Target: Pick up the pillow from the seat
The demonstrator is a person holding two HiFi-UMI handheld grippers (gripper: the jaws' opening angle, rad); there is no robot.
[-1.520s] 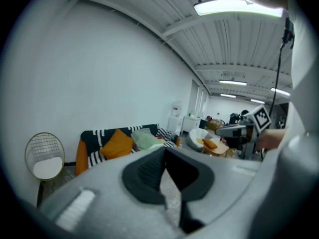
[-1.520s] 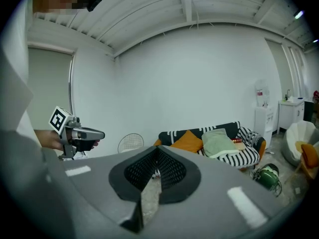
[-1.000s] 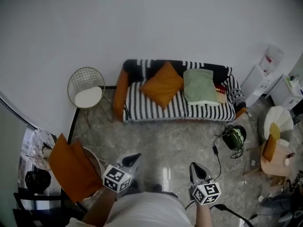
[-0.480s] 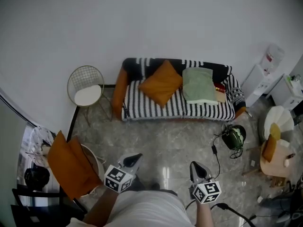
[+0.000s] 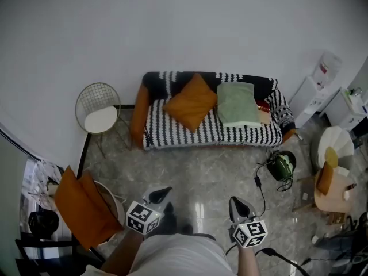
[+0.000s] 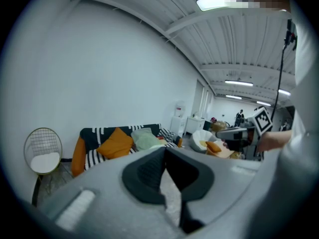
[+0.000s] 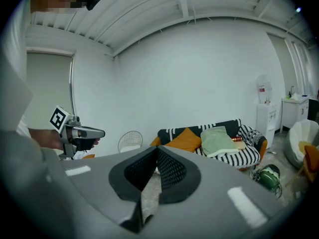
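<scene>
An orange pillow (image 5: 191, 102) is seen propped on the seat of the striped sofa (image 5: 172, 132), against the backrest. A green pillow (image 5: 237, 103) is laid just beside it, to the right. The left gripper (image 5: 163, 192) and the right gripper (image 5: 236, 203) are held low over the floor (image 5: 218, 165), well apart from the sofa. Both pairs of jaws are pressed together and empty. A wire chair (image 5: 98, 105) is placed near the sofa's left end.

Sofa (image 5: 172, 132) has shifted left in view; wire chair (image 5: 98, 99) too
</scene>
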